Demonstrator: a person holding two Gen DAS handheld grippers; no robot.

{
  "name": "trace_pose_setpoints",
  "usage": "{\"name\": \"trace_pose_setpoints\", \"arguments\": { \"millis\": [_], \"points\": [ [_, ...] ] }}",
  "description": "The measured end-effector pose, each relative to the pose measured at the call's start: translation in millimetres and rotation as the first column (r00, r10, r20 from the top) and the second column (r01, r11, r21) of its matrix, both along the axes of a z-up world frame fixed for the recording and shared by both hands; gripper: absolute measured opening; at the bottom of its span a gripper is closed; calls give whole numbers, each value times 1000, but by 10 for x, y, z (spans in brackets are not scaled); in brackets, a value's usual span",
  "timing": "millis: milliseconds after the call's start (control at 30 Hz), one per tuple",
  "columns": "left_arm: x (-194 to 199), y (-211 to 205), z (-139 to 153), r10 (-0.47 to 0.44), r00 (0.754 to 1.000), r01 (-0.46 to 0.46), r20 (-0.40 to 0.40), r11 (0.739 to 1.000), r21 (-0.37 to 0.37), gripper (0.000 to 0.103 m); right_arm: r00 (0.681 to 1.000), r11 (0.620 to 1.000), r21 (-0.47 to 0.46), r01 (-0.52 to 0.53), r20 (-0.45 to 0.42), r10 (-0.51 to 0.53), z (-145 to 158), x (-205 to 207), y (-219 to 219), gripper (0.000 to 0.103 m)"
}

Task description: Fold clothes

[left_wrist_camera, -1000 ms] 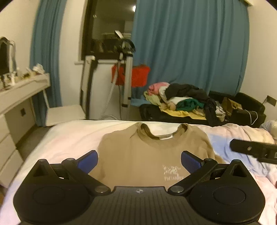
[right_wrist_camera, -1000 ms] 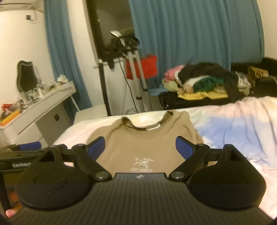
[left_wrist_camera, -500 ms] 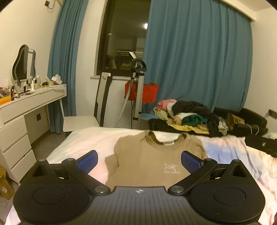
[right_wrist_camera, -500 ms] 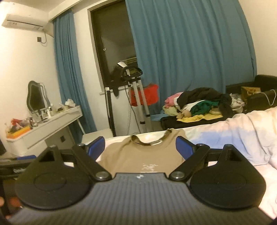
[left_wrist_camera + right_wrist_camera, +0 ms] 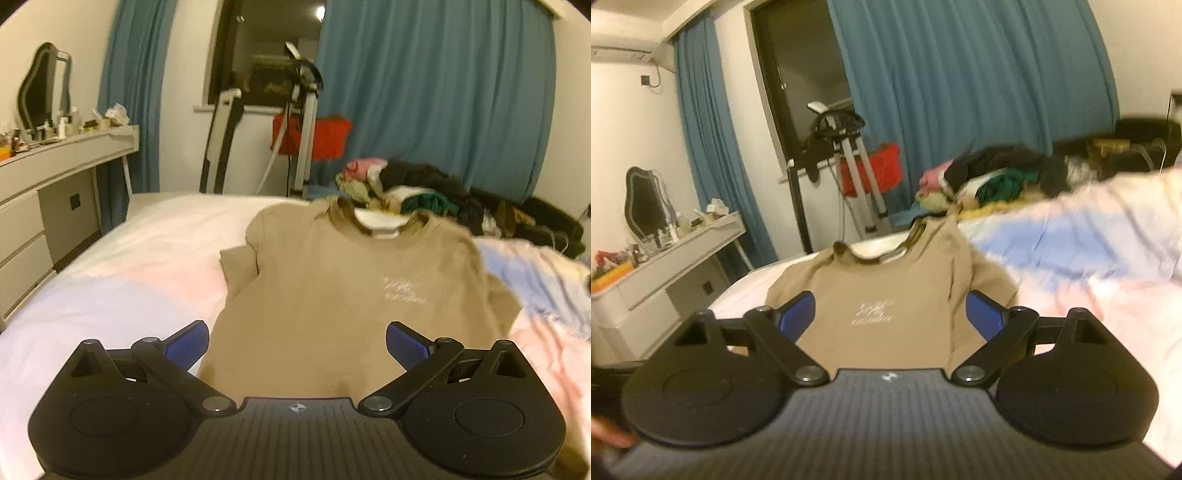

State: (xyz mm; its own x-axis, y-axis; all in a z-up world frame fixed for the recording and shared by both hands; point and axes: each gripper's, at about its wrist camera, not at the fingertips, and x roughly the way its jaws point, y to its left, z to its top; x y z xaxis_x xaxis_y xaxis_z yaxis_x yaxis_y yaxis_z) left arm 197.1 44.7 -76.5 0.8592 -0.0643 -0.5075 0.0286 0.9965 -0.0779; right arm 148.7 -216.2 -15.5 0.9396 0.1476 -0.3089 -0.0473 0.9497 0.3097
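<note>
Now | tan T-shirt (image 5: 332, 295) seemingly flat on bed (image 5: 129, 280) | both grippers (image 5: 297, 341) (image 5: 890, 314) agape, empty

A bed (image 5: 122, 266) with a pale pink, white and blue sheet carries a tan T-shirt (image 5: 332, 295), spread flat, chest print up, collar towards the far edge, one sleeve tucked beneath its body.

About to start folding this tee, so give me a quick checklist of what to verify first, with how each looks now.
1. Left gripper open, holding nothing: ok.
2. Right gripper open, holding nothing: ok.
3. Tee face up on the bed, logo showing: ok.
4. Sleeves spread flat: not ok, the tee's side edges look tucked or creased.
5. Bottom hem flat: cannot tell, hidden behind the grippers.
6. Clothes pile apart from tee: ok.
</note>
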Motion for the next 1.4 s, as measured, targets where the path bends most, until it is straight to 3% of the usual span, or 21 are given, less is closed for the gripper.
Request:
{"name": "trace_pose_setpoints", "arguments": {
  "millis": [100,300,433,500,567,600,667,733,800,867,967,1000,1133,1233,1300,1333,1367,1400],
  "points": [
    [383,112,-130,25,999,-24,-38,999,21,103,998,999,25,-36,-45,37,-105,98,44,90],
    [1285,501,-281,146,986,-152,-82,986,-74,103,995,998,50,-36,-94,41,-327,366,20,90],
    [1810,609,-329,157,982,-170,-106,977,-128,98,989,995,100,-10,-147,24,-506,560,-77,90],
    [2004,590,-348,140,982,-157,-130,979,-128,89,984,991,135,4,-178,21,-594,653,-132,90],
    [2128,500,-366,127,981,-140,-149,987,-83,69,981,986,164,19,-196,14,-650,735,-184,90],
    [2177,429,-376,123,980,-130,-159,991,-35,63,980,984,176,28,-199,8,-665,770,-209,90],
    [2220,250,-365,106,981,-96,-161,993,72,29,978,979,198,46,-207,-4,-684,823,-265,90],
    [2189,-1,-303,86,986,-58,-140,980,191,15,976,973,220,66,-215,-17,-696,857,-327,90],
    [2135,-284,-257,48,992,-10,-117,953,304,12,973,965,243,95,-229,-38,-719,852,-405,90],
    [1997,-678,-269,-46,995,78,-89,913,401,12,970,956,269,116,-236,-51,-740,849,-471,90],
    [1790,-1268,-288,-190,980,195,-65,818,542,10,968,949,280,144,-238,-77,-742,825,-537,90],
    [1725,-1444,-325,-232,970,233,-76,788,570,10,967,948,278,155,-238,-88,-742,813,-555,90],
    [1495,-1989,-605,-351,919,388,-183,709,589,11,964,944,279,178,-240,-112,-734,774,-607,90],
    [1388,-2060,-645,-384,906,414,-181,711,569,14,963,940,286,187,-242,-118,-731,748,-640,90],
    [1370,-1917,-541,-397,900,431,-178,763,482,26,963,936,298,188,-244,-116,-734,729,-658,90],
    [1368,-1810,-474,-394,902,431,-176,793,431,41,963,934,304,189,-245,-115,-736,720,-667,90],
    [1371,-1707,-401,-388,907,421,-166,822,384,49,963,931,312,189,-245,-113,-737,717,-681,90],
    [1380,-1607,-321,-375,916,401,-144,849,344,50,963,929,318,190,-243,-114,-737,717,-693,90]
  ]
}}
